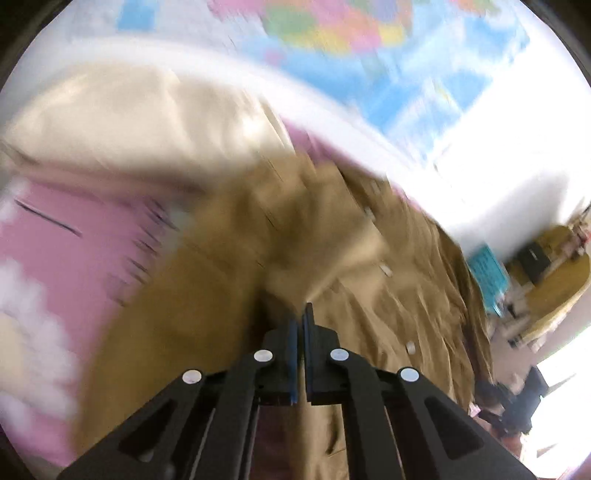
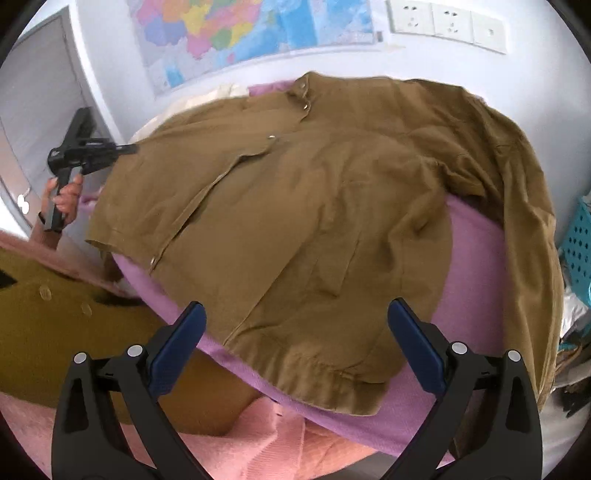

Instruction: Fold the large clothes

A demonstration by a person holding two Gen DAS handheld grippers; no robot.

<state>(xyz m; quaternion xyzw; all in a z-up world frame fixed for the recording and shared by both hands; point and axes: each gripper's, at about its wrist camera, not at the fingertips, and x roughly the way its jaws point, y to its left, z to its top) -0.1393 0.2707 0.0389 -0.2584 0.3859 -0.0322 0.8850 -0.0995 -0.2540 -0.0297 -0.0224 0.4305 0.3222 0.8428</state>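
A large brown button-up jacket (image 2: 295,206) lies spread front-up on a pink-purple sheet (image 2: 476,258). Its right sleeve (image 2: 528,221) hangs over the bed's right side. My right gripper (image 2: 295,325) is open, hovering just above the jacket's bottom hem, empty. My left gripper (image 2: 129,148) shows in the right wrist view at the jacket's left shoulder edge, held by a hand. In the blurred left wrist view the left gripper (image 1: 301,314) is shut on a fold of the jacket (image 1: 229,295).
A cream pillow (image 1: 122,122) lies at the head of the bed. A map (image 2: 236,33) and wall sockets (image 2: 447,22) are on the wall behind. A blue perforated basket (image 2: 578,247) stands at the right. Pink and olive clothes (image 2: 44,314) lie at the near left.
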